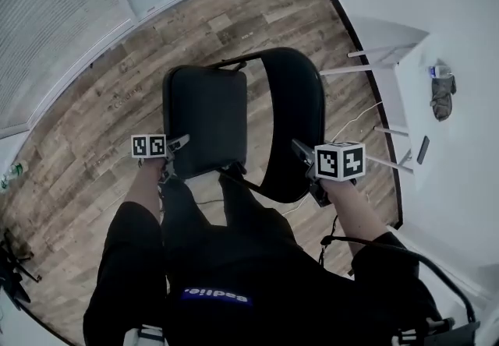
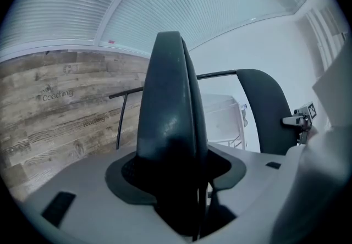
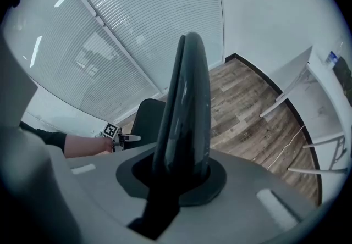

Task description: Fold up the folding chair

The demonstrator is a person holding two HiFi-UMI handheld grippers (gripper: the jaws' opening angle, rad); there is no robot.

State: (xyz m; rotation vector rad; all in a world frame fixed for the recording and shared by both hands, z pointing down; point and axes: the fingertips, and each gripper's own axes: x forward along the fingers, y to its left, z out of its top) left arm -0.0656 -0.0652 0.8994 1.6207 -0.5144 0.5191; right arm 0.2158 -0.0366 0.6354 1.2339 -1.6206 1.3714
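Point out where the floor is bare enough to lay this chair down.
Widest bare patch: wooden floor between the chair and the blinds. Right side is crowded: table legs and a cable beside the backrest.

The left forearm and right forearm reach forward and down. The left gripper clamps wide on the seat; the right gripper pinches the backrest narrowly.

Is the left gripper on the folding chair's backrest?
No, the left gripper grips the near edge of the seat; the right gripper holds the backrest.
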